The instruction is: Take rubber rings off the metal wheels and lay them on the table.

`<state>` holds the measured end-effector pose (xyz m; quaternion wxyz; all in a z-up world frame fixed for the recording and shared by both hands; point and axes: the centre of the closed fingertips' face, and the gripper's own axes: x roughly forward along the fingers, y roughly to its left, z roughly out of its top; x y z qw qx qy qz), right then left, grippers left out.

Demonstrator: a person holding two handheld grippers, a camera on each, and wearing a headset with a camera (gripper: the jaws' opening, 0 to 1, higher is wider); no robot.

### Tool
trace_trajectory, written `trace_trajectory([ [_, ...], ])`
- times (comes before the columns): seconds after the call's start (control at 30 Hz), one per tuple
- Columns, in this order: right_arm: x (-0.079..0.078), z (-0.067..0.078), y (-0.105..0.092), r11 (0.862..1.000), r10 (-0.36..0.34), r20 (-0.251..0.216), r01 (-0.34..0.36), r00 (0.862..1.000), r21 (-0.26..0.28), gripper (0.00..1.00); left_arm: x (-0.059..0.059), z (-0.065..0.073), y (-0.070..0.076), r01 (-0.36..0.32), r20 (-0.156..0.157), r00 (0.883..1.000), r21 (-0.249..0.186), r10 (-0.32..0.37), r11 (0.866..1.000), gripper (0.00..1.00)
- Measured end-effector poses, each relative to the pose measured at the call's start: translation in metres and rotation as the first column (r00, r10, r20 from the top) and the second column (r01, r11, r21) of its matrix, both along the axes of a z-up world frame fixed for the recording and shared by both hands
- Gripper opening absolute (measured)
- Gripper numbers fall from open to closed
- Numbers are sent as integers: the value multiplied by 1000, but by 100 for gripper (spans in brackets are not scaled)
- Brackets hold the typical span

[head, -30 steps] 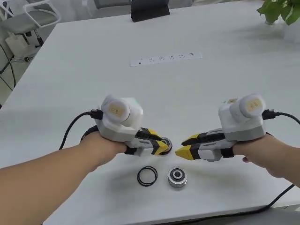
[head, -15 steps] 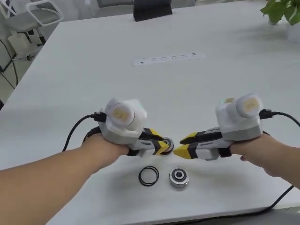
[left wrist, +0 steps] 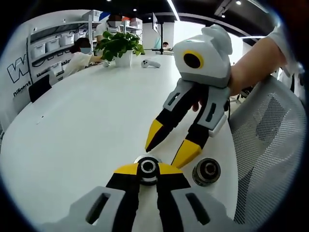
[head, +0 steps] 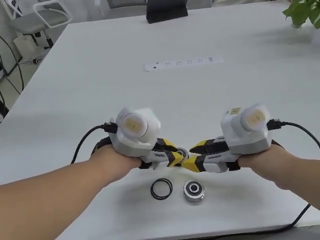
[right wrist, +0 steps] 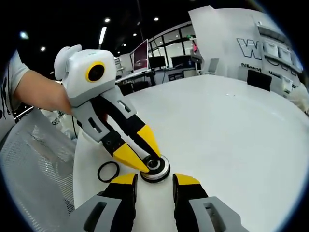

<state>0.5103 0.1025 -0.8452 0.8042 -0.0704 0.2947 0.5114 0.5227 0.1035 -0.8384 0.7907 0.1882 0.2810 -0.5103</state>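
Where the white table (head: 90, 80) comes nearest to you, two loose items lie side by side. First is one black rubber ring (head: 161, 188), flat on the surface. Just to its right, not touching it, is one loose metal wheel (head: 193, 190), flat, with its hub facing up.

Next item back is your left gripper (head: 176, 157), in your left hand (head: 117, 161). Its jaws are clenched on the held metal wheel (head: 181, 153), which is pinched between the yellow tips. In the right gripper view a dark band runs round this wheel's rim; you cannot tell from that whether it is a rubber ring.

Facing it tip to tip is your right gripper (head: 191, 161), in your right hand (head: 262, 162). Its jaws are released and the yellow tips stand parted. In the right gripper view the held metal wheel sits just ahead of the gap between those tips. Whether either tip touches it cannot be told.

A black cable (head: 85, 140) trails from the back of the left gripper, and a second cable (head: 300, 131) from the right one.

Well beyond the grippers, a white power strip (head: 184, 63) lies flat along the middle of the table.

Farthest entries: a green potted plant (head: 302, 10) at the far right corner, a dark chair back (head: 167, 11) at the far edge, and a white chair (head: 42, 20) off the far left corner.
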Motion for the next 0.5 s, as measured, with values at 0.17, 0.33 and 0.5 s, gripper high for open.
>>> trace_trajectory([
  [0.17, 2, -2, 4, 1000, 4, 6, -4, 1000, -7, 26, 0, 0, 0, -3, -1, 1000, 2, 3, 1000, 8],
  [0.33, 3, -6, 6, 999, 16, 29, -15, 999, -34, 25, 0, 0, 0, -3, -1, 1000, 1, 3, 1000, 8],
  [0.5, 4, -6, 5, 999, 29, 51, -27, 998, -44, 23, 0, 0, 0, -2, -2, 1000, 1, 2, 1000, 8],
])
